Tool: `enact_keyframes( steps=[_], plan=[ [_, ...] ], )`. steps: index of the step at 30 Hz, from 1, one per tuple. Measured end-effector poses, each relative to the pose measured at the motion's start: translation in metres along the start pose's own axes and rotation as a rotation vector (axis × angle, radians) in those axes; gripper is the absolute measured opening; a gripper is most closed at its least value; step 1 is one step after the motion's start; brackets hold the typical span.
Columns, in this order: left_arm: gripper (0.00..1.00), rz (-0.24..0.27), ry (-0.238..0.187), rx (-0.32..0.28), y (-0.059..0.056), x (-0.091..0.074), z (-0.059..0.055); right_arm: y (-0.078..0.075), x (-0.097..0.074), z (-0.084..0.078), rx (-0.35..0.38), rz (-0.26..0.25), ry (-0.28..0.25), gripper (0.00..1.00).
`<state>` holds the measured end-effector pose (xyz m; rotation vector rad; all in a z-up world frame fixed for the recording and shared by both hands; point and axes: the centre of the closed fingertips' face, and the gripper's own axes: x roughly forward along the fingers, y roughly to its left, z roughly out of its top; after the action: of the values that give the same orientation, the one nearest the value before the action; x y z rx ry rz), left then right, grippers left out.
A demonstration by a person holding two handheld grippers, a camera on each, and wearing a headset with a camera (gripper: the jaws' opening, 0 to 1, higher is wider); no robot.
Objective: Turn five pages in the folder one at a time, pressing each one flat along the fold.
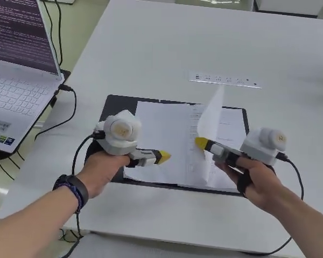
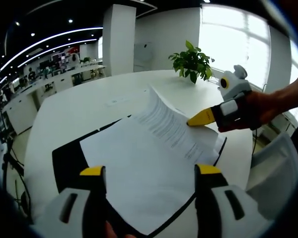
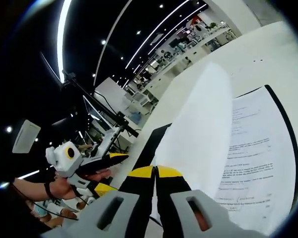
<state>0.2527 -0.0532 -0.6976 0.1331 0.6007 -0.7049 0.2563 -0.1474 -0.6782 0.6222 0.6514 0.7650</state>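
Note:
A black folder (image 1: 112, 105) lies open on the white table with printed sheets in it. One page (image 1: 211, 115) stands lifted over the right-hand stack, its lower edge pinched in my shut right gripper (image 1: 202, 142); in the right gripper view the yellow tips (image 3: 155, 172) meet on that page (image 3: 198, 129). My left gripper (image 1: 163, 157) hovers open over the lower part of the left-hand sheet (image 1: 161, 129), and in its own view the jaws (image 2: 150, 171) stand wide apart above the paper (image 2: 139, 168). The right gripper (image 2: 203, 117) shows there at the raised page (image 2: 166, 124).
An open laptop (image 1: 19, 70) sits on the left with cables running beside the table edge. A socket panel (image 1: 226, 79) is set into the table beyond the folder. A potted plant (image 2: 191, 62) stands farther along the table. The near table edge lies just under my hands.

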Motion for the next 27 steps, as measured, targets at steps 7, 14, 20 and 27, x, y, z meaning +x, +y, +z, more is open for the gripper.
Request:
enact_keyframes(
  steps=[7,14,20,27],
  plan=[
    [0.73,0.029,0.003,-0.001,0.016,-0.021,-0.01,0.016,0.016,-0.008,-0.005,0.036,0.024,0.0],
    [0.74,0.051,0.005,-0.005,0.027,-0.04,-0.019,0.032,0.032,-0.016,-0.015,0.063,0.052,0.0],
    [0.75,0.058,0.01,-0.007,0.03,-0.05,-0.028,0.041,0.044,-0.024,-0.014,0.084,0.069,0.0],
    [0.75,0.046,0.042,-0.004,0.028,-0.056,-0.048,0.047,0.056,-0.034,-0.017,0.097,0.089,0.0]
  ],
)
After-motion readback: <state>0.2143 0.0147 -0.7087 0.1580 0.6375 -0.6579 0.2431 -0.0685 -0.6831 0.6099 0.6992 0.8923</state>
